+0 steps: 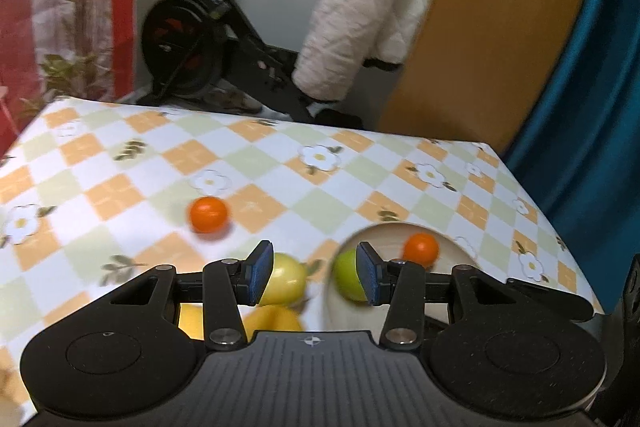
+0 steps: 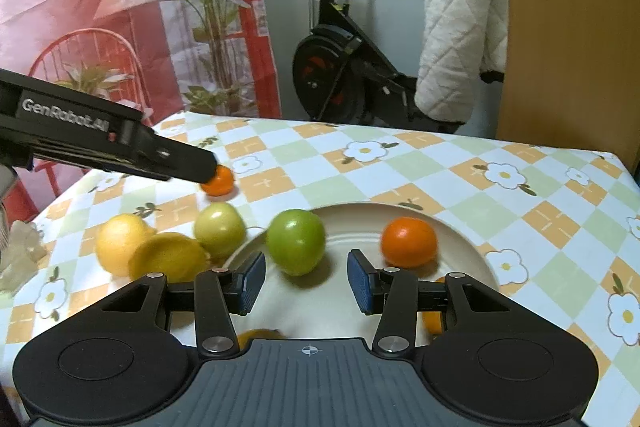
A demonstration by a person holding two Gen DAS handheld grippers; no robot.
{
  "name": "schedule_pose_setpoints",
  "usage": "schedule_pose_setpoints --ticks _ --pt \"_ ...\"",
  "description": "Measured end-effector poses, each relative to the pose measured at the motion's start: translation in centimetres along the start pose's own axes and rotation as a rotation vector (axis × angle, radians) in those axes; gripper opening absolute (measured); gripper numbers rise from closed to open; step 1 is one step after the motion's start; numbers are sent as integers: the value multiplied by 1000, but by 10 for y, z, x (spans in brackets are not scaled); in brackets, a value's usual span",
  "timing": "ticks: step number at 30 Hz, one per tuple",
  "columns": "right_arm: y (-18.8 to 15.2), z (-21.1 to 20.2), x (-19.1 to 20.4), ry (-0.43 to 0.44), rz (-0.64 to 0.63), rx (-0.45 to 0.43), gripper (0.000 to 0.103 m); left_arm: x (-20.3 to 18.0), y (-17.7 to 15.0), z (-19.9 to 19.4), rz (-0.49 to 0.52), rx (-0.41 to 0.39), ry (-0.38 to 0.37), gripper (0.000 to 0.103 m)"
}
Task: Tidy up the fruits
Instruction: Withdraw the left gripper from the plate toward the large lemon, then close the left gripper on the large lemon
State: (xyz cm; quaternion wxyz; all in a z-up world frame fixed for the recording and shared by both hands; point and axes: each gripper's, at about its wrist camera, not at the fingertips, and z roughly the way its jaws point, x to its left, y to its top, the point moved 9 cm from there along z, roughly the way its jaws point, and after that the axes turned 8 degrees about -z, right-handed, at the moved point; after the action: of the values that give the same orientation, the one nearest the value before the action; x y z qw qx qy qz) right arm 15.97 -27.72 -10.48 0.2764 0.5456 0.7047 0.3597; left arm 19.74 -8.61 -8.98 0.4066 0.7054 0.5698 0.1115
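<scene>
Left gripper [image 1: 315, 274]: jaws stand wide apart and hold nothing; the blue pads frame a pale green fruit [image 1: 286, 279] on one side and a bright green fruit [image 1: 349, 277] on the other, both lying beyond the fingertips.
Right gripper [image 2: 306, 281]: jaws stand wide apart, empty, poised just above the near part of the plate [image 2: 472, 247].
Plate contents: the bright green fruit [image 2: 296, 241] and an orange [image 2: 409, 241] rest on it, apart from each other.
Fruits off the plate: the pale green fruit [image 2: 219, 229] sits just beside the rim; two lemons [image 2: 168, 257] lie next to it, touching one another.
Far orange [image 2: 219, 182]: on the checked tablecloth [image 2: 440, 167], beyond the plate; in the right wrist view the left gripper's tip overlaps it, contact uncertain.
Background: exercise bike [image 2: 340, 67] behind the table.
</scene>
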Motion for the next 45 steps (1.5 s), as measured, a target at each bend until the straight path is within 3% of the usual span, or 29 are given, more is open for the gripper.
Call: schedule_pose_setpoints --ticks 10,23,27,45 --pt "5 1 45 62 -62 -3 42 47 -4 -20 -63 -3 41 48" --pt "-5 13 99 141 -179 37 43 41 -29 -7 -40 35 -36 48" --pt "-6 18 104 153 -197 44 50 36 -34 -1 -16 46 -53 48" --pt "-8 40 107 143 -215 58 55 33 -41 22 45 93 -55 49"
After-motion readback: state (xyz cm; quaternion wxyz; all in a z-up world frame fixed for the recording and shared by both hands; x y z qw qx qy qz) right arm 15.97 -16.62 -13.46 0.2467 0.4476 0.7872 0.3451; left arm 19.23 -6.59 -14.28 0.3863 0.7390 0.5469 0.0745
